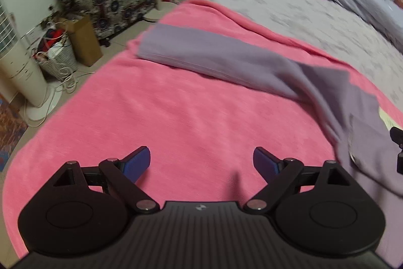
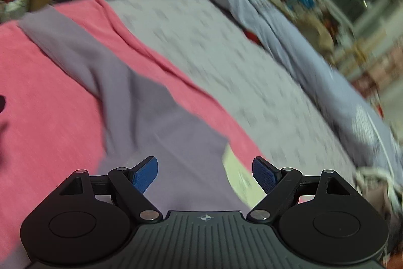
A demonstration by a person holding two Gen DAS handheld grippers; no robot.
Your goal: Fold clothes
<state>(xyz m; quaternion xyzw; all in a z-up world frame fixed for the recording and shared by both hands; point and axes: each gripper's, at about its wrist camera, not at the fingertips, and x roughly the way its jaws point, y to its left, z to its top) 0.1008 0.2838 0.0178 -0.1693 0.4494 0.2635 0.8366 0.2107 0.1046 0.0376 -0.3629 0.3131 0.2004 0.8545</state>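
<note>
At the far left, on the floor beside the bed, a wicker basket and a brown paper bag are standing clear of the work. The left gripper is hovering over the pink blanket with its jaws spread wide and nothing lying between them. Further right, the lilac garment is lying across the pink blanket as a long band, flat at its far end and rumpled toward the near right. The right gripper is hanging directly above that near portion, jaws likewise released and gripping nothing; both views are blurring. Beyond, the grey bedspread is covering the rest of the bed. In my judgement a fold is only partly made; the next move calls for each gripper to be seizing an edge of the rumpled end and carrying it over squarely.
</note>
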